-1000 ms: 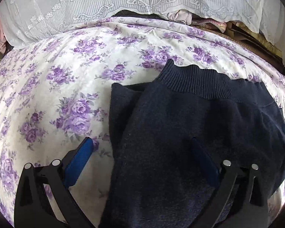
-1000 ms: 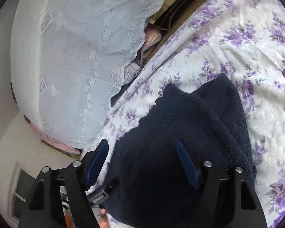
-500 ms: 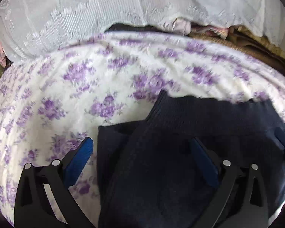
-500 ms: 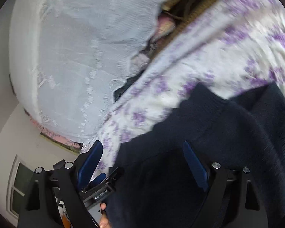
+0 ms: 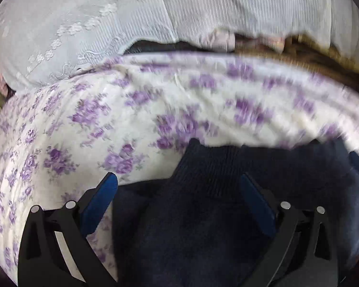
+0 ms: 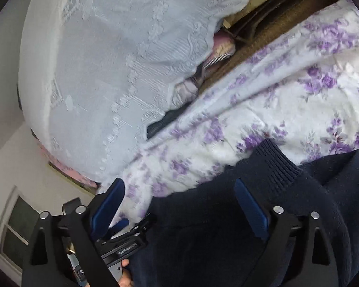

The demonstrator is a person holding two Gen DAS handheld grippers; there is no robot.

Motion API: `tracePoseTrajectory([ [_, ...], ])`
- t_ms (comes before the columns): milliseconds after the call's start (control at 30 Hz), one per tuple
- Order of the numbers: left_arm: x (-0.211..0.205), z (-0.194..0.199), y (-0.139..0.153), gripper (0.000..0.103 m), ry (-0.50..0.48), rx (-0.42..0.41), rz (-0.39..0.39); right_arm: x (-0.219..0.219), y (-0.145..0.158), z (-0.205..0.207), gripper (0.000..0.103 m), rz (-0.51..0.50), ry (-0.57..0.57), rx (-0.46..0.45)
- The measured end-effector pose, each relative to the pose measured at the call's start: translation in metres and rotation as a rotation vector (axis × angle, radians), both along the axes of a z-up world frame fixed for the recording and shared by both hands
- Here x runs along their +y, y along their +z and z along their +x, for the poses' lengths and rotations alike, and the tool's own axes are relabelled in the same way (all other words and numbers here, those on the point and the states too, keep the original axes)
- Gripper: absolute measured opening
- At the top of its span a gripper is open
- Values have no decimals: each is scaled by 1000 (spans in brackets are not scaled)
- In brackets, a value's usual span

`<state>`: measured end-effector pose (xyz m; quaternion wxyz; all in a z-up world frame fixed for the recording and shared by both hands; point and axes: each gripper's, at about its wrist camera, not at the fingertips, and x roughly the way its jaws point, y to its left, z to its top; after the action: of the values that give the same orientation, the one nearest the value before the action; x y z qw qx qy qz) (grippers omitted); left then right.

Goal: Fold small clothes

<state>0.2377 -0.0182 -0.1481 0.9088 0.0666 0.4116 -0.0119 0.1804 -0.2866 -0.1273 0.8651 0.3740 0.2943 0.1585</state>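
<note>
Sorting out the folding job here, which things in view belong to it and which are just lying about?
Part of the job:
navy knit garment
left gripper, open
right gripper, open

Lying about:
floral bedspread
white lace cover
clothes under the cover

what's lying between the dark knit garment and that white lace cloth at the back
Only bare purple-flowered bedspread between the navy garment and the lace cloth, clearest in the left wrist view.

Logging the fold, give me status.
Left gripper open; right gripper open, jaws just widened. Navy knit garment lies on floral bedspread, unheld. Nothing in the way.
</note>
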Motion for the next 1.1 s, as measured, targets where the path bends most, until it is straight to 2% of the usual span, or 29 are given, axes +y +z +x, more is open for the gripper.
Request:
tracePoseTrajectory([
  [33, -2, 4, -9, 99, -10, 28, 8, -3, -8, 3, 92, -11, -16, 31],
  [67, 1, 8, -12, 99, -15, 49, -19, -10, -16, 6, 89, -3, -28, 45],
  [133, 11, 5, -9, 99, -5, 45, -67, -14, -15, 2, 88, 14, -41, 23],
  [200, 13, 3, -11, 99, -6, 52, -80, -12, -11, -5, 89, -11, -52, 14],
  [400, 16, -20, -7, 99, -7, -7, -29, -10, 6, -39, 92, -56, -87, -57],
  [733, 37, -64, -8, 99, 9, -6, -72, -14, 1, -83, 92, -107, -143, -52],
  [1100, 53, -124, -5, 98, 6, -29, -81, -32, -11, -167, 93, -45, -216, -31],
])
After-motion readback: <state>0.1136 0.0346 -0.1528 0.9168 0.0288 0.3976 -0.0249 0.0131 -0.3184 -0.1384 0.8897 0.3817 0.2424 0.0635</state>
